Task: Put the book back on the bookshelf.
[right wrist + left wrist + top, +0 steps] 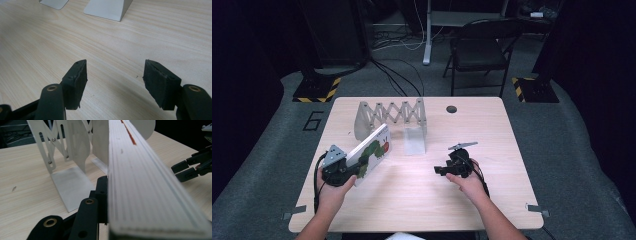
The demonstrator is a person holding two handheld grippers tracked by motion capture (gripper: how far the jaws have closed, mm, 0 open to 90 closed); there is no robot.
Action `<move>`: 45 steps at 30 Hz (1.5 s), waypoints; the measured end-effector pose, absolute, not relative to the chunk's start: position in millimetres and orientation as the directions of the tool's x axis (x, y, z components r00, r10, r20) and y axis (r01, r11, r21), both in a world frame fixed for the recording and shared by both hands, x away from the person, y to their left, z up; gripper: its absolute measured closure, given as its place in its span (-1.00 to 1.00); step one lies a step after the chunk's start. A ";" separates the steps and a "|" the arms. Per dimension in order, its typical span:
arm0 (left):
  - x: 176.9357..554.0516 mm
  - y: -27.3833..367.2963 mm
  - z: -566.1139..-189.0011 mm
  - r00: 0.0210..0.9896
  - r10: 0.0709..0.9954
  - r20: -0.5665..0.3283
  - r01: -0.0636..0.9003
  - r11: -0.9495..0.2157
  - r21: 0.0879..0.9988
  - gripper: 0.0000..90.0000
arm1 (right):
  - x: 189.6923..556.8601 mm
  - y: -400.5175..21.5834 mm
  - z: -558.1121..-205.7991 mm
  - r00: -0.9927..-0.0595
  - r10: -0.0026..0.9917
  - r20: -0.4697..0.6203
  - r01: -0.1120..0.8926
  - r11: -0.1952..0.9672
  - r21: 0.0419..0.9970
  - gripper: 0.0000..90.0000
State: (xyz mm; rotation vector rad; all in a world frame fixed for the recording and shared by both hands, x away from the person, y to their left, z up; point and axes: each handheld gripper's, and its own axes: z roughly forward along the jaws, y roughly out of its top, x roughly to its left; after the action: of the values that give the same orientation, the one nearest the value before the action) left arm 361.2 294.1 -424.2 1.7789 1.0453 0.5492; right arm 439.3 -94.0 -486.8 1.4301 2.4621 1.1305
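Picture book (373,152) with the green caterpillar on the cover is sitting up off the bench (422,200), tilted, clamped at its lower end by the left gripper (357,169) over on the left side of the bench. From the left gripper view you're looking straight down the book's page edge (140,190), with one black jaw pressed flat against its side, so that gripper is pinching the book for sure. Far end of the book points toward the metal accordion-style book rack (391,117), which stands upright near the back of the bench; the book looks near its left end plate but I can't tell if it's touching. Right gripper (440,170) is well apart from all that, hovering low over bare wood toward the right, held in the person's right hand (468,182). Its jaws are spread with nothing between them, just woodgrain showing in the gap in the right gripper view (115,82)
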 end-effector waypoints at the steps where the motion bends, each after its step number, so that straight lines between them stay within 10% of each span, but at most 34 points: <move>1: 361.2 294.1 -424.2 0.531 0.843 -0.085 0.409 -0.167 0.897 0.68 | 439.3 -94.0 -486.8 -0.562 0.778 0.281 0.720 0.293 0.629 -0.21; 45: 405.5 283.8 -428.7 0.272 0.959 -0.073 0.410 -0.047 0.911 0.68 | 443.6 -94.7 -487.6 -0.552 0.773 0.312 0.730 0.267 0.629 -0.22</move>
State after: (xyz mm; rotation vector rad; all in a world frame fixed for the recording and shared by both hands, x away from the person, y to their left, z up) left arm 405.5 283.8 -428.7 1.6222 1.2870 0.7501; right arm 443.6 -94.7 -487.6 1.4577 2.4551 1.1678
